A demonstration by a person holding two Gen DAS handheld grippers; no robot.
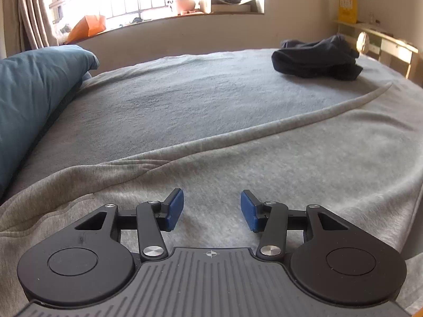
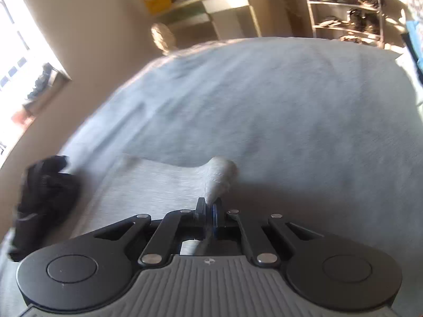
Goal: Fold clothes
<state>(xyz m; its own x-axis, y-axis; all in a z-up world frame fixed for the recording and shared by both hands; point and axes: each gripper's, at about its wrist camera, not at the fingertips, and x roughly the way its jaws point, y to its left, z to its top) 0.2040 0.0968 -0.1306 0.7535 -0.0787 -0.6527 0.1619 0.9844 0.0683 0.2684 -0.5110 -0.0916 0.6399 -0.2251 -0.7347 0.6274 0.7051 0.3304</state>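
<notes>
A light grey garment (image 1: 264, 163) lies spread over the near part of the bed, its long folded edge running diagonally to the far right. My left gripper (image 1: 212, 208) hovers just above this cloth, open, with nothing between its blue pads (image 1: 175, 206). In the right wrist view my right gripper (image 2: 210, 211) is shut on a bunched tip of the light grey garment (image 2: 219, 177), which rises past the fingertips. A crumpled dark garment (image 1: 317, 58) sits at the far right of the bed; the dark garment (image 2: 42, 195) shows left of the right gripper.
The bed carries a grey blanket (image 1: 185, 92). A blue pillow (image 1: 34, 92) lies along the left side. Behind the bed are a window sill with an orange bag (image 1: 88, 26), a wooden desk (image 1: 383, 42) and a shelf rack (image 2: 349, 13).
</notes>
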